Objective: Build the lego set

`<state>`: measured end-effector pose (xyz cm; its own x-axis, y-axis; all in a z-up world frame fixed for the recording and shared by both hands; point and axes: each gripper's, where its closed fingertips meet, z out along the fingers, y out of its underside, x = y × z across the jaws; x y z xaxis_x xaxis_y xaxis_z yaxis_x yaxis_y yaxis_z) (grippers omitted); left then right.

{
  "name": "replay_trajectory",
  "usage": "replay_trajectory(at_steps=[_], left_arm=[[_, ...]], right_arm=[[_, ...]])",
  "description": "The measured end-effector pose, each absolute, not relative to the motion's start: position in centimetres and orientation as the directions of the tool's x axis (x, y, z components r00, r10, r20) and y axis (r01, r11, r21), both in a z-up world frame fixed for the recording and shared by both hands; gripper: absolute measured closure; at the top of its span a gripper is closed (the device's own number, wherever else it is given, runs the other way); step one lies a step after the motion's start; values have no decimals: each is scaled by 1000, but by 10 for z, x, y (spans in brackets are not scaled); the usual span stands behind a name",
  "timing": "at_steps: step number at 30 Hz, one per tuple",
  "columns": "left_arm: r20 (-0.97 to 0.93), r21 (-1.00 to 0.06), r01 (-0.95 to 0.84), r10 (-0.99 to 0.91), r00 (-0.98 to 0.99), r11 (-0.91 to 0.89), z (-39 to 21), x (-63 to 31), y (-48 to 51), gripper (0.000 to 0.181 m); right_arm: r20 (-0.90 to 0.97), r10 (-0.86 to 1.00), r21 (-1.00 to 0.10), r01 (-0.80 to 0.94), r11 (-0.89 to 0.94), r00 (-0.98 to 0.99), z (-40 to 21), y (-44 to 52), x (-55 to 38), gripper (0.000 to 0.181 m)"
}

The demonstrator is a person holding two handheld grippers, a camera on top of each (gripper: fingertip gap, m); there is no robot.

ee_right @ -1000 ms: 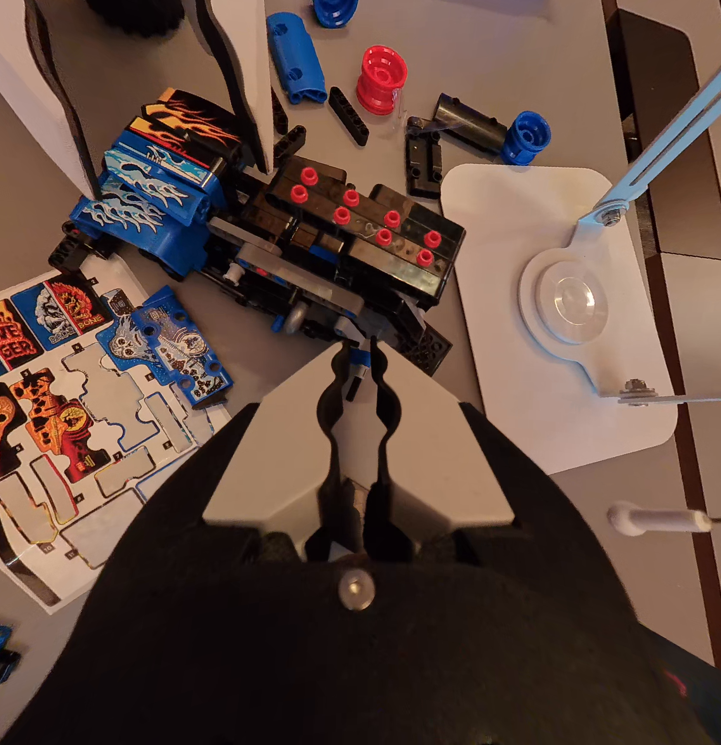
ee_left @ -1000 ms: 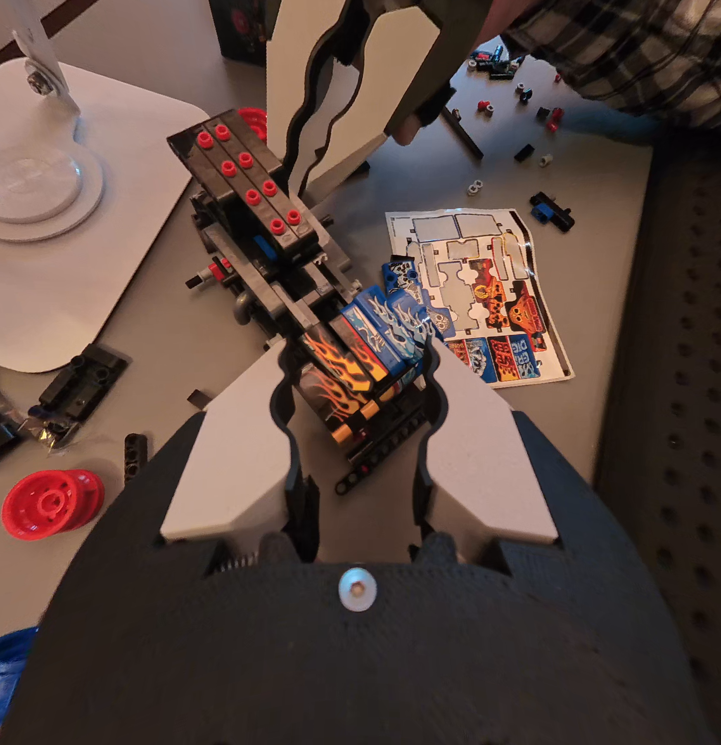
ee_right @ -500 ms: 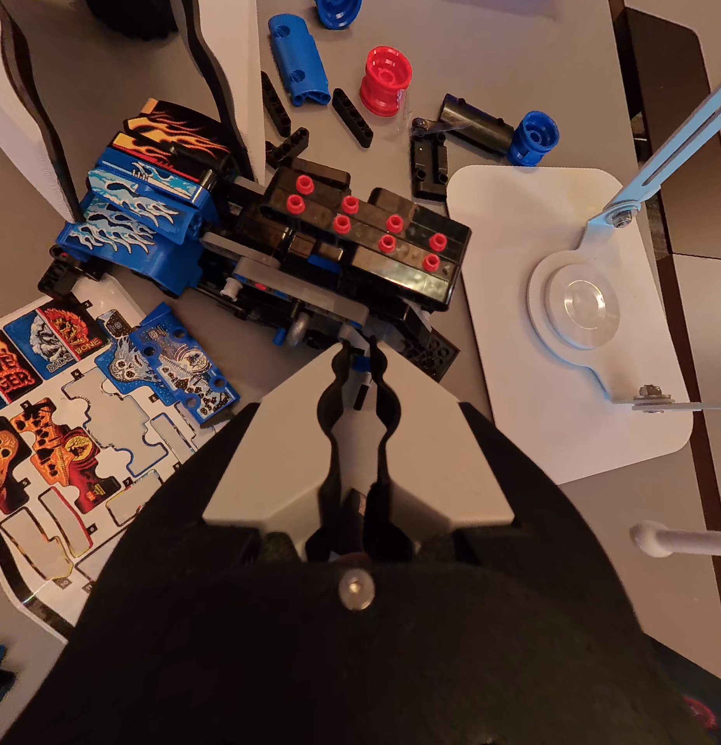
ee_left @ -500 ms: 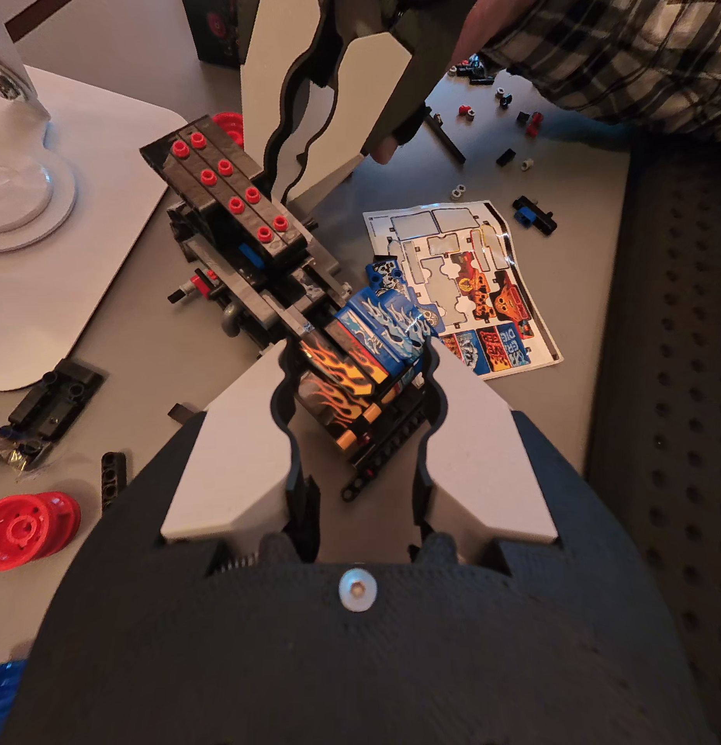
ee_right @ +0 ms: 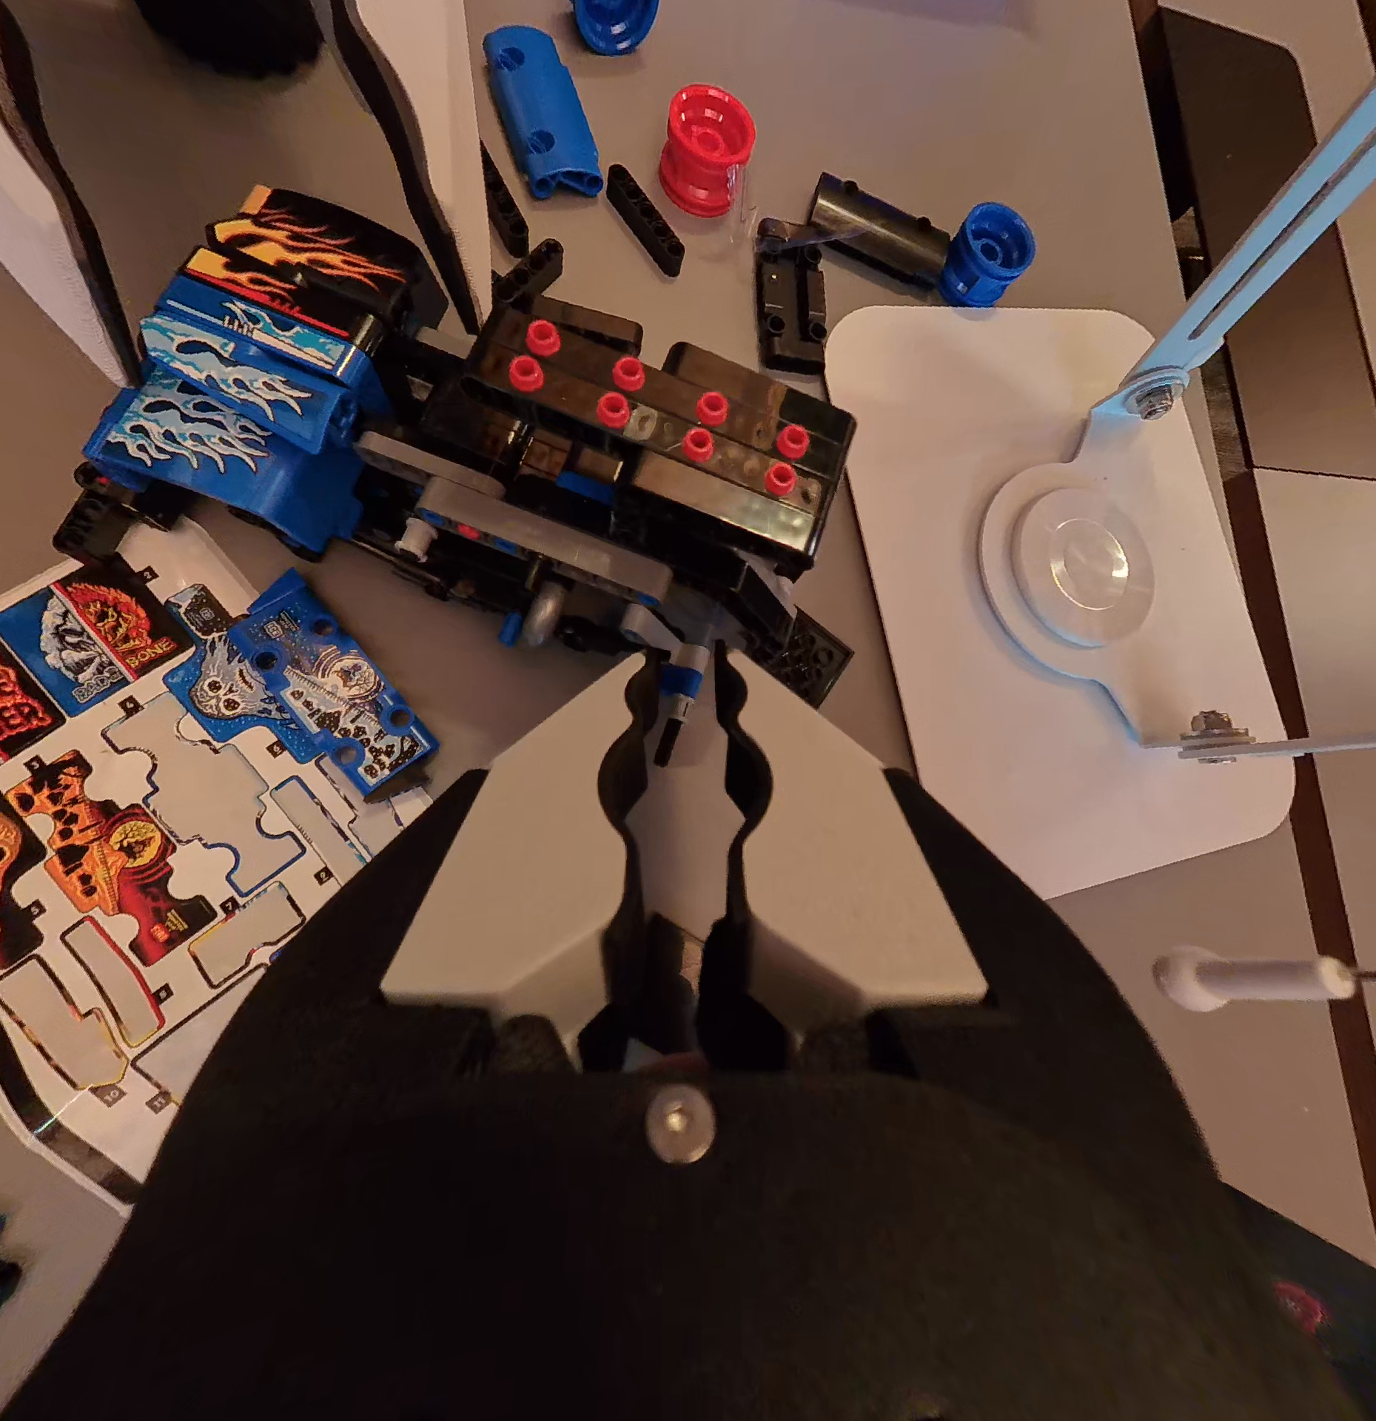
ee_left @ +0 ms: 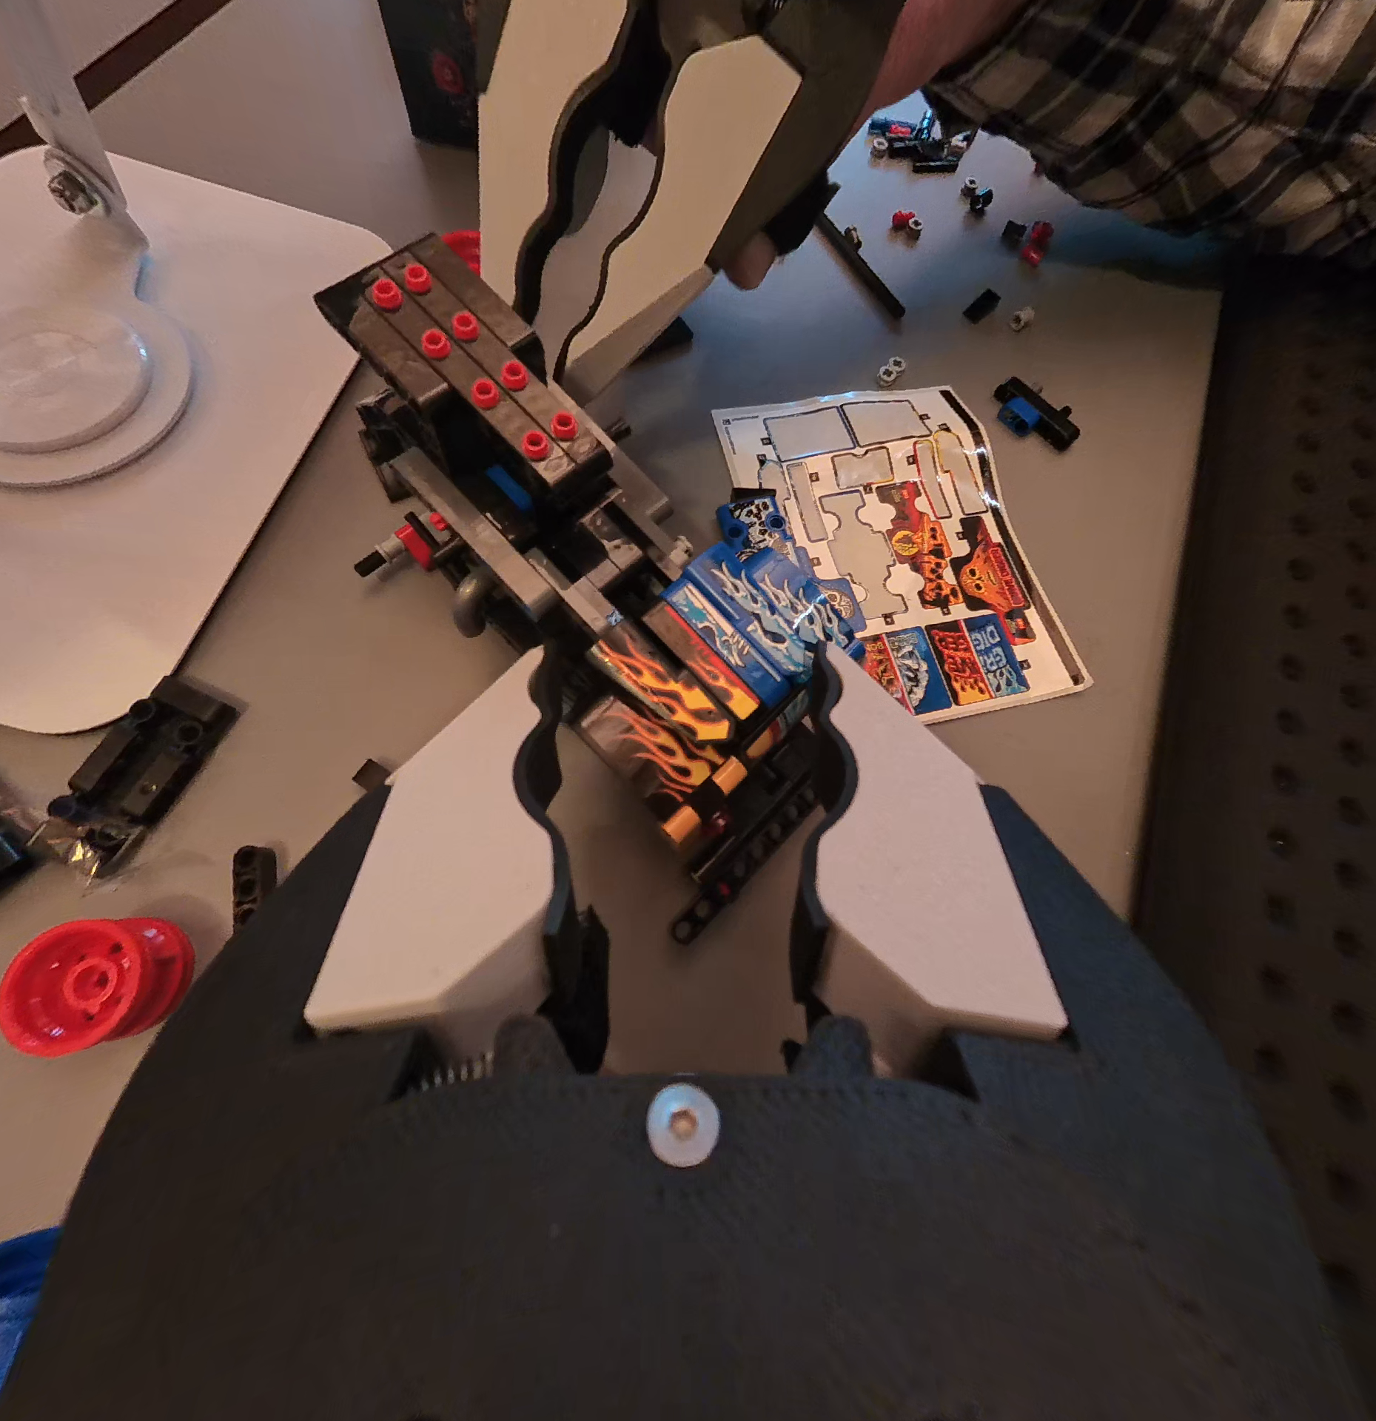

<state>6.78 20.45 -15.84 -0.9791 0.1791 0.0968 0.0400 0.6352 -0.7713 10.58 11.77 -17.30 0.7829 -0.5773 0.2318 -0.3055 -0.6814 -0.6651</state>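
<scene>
Truck hood (ee_left: 692, 692) between left claw (ee_left: 681, 665) fingers

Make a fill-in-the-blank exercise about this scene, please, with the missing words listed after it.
1. The studs on top of the black part of the lego truck are ____ in colour.
2. The left gripper has its jaws around the end of the truck that bears ____ stickers.
3. The right gripper is shut on a small pin at the truck's ____ end.
4. The sticker sheet lies flat on the ____.

Missing words: red; flame; black; table
</scene>
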Motion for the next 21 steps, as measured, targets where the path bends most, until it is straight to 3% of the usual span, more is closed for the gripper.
replay_trajectory(at_steps=[15, 21], left_arm=[[89, -768, 43, 173, -981, 639, -157, 75, 219, 118], [126, -730, 60, 220, -967, 681, -169, 63, 226, 122]], right_arm=[[241, -586, -667, -306, -679, 774, -151, 106, 101, 159], [140, -521, -616, -338, -711, 842, -161, 118, 77, 156]])
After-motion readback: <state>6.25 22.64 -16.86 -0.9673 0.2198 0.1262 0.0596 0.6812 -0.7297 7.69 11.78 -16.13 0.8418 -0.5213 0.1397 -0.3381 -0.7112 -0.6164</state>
